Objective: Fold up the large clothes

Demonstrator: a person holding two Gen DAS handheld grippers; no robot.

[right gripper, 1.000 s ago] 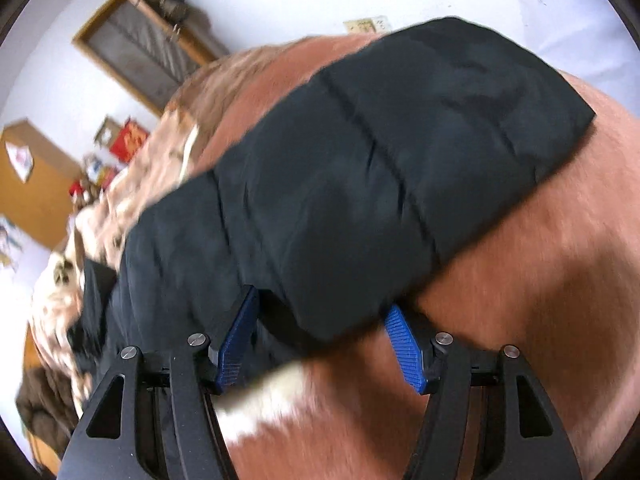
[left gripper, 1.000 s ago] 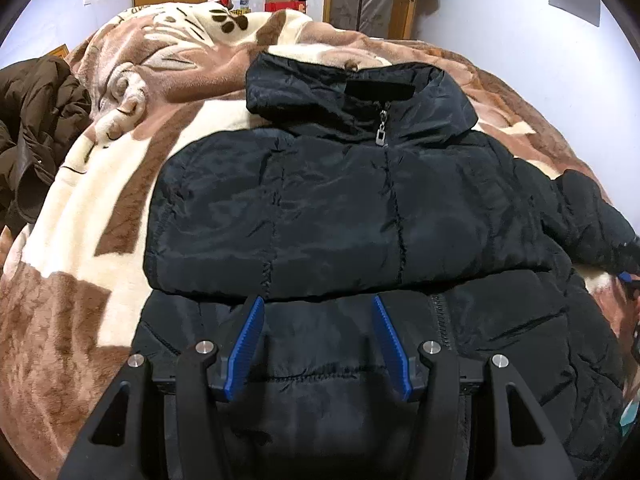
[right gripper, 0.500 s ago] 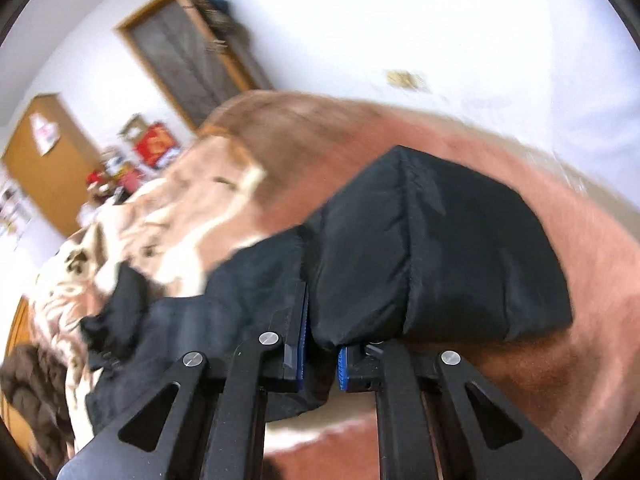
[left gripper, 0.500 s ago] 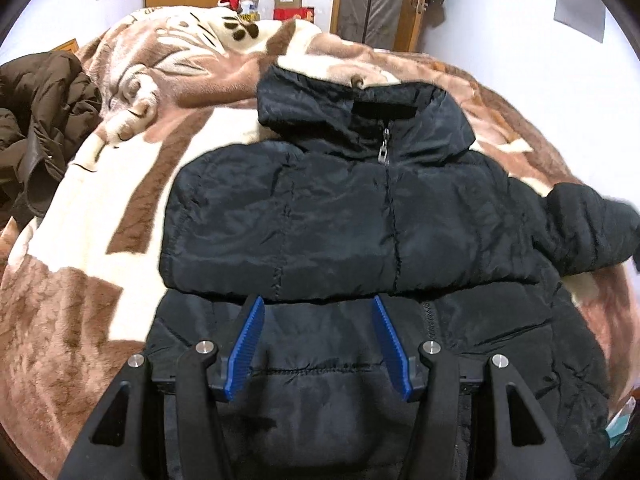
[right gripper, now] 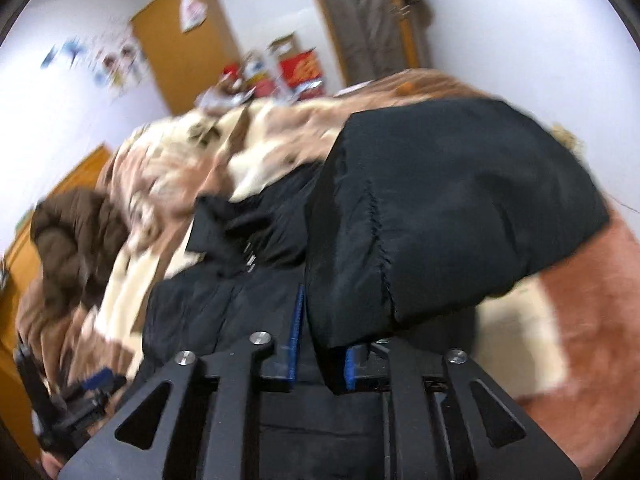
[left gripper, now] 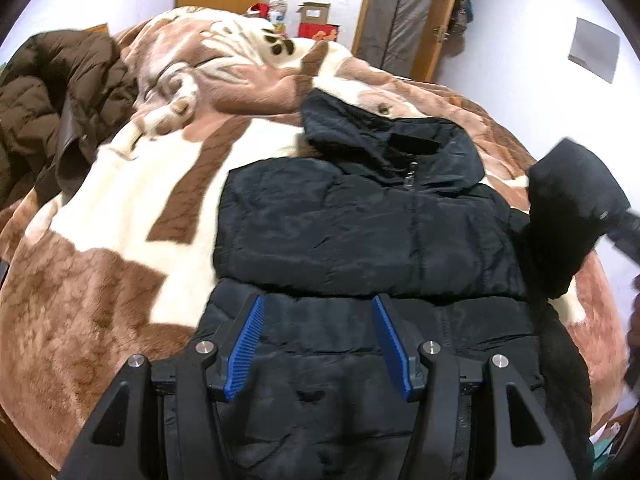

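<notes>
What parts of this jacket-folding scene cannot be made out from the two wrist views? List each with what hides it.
- Black jacket hem, left view: behind the left tool.
- Right tool pads, right view: covered by the sleeve.
- Wall posters, right view: motion blur.

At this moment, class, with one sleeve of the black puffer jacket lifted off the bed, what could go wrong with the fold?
1. The right gripper pinches only the cuff edge of the sleeve; the slick fabric might slip out.
2. The left gripper hovers open, pinning nothing, so pulling the sleeve may drag the black puffer jacket askew.
3. The other sleeve, already folded across the chest, could be disturbed.
</notes>
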